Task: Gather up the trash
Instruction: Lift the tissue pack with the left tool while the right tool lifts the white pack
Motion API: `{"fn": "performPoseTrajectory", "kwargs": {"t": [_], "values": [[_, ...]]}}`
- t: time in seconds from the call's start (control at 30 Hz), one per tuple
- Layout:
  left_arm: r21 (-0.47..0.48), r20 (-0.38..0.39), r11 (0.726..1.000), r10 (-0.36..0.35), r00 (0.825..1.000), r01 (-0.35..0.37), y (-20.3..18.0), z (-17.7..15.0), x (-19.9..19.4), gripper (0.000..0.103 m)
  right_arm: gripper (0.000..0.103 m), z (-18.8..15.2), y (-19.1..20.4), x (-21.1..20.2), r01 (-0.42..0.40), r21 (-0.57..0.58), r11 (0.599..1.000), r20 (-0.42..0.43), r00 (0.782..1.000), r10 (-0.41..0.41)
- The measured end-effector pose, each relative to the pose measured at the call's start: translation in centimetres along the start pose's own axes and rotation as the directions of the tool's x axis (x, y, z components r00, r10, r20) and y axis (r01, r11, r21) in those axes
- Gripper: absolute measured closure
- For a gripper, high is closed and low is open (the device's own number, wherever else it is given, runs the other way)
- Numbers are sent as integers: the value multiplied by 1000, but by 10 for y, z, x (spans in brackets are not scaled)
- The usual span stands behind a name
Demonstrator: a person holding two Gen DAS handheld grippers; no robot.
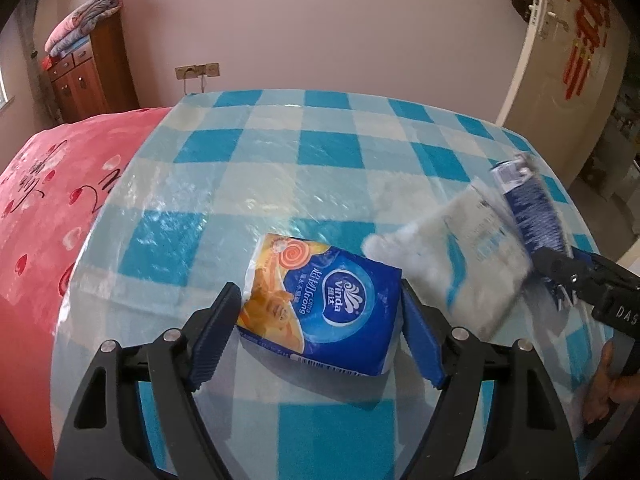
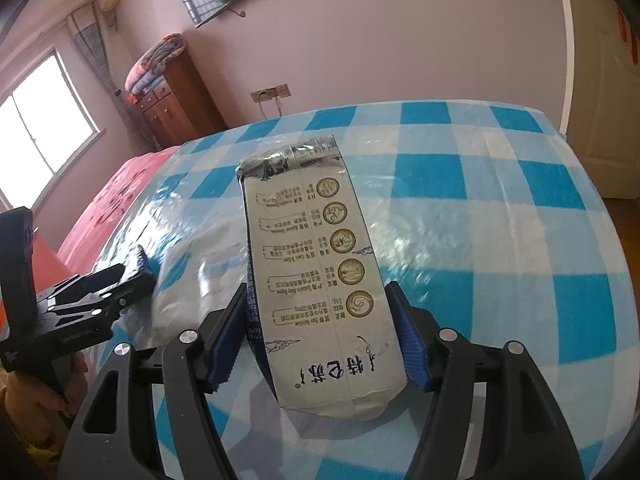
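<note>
Left gripper (image 1: 320, 316) has its jaws apart around a Vinda tissue pack (image 1: 324, 304); whether the pads touch it is unclear. At 2 o'clock the right gripper (image 2: 316, 336) clamps a flattened milk carton (image 2: 320, 272). Both lie above the blue checked tablecloth (image 1: 320, 148).

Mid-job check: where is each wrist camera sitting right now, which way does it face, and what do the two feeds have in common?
Left wrist: sits behind the left gripper, looking down-forward over the checked table at the Vinda tissue pack between its fingers; the right gripper and a hand show at right.
Right wrist: sits behind the right gripper, clamped on the milk carton; the left gripper and a hand show at left.
Shared: table, carton, pink wall, wooden cabinet, red bedspread.
</note>
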State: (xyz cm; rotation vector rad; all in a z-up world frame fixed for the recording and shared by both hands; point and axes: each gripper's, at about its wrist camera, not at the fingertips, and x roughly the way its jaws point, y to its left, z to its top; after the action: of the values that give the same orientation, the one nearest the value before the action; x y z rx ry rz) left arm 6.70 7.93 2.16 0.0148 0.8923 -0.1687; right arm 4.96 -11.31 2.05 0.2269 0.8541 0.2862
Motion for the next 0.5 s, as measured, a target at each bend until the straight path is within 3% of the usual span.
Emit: {"fn": "performPoseTrajectory", "kwargs": {"t": [0.5], "values": [[41, -23, 995, -93, 995, 94, -18, -43, -33, 26, 37, -45, 31, -29, -51, -42, 998, -13, 999, 50]]}}
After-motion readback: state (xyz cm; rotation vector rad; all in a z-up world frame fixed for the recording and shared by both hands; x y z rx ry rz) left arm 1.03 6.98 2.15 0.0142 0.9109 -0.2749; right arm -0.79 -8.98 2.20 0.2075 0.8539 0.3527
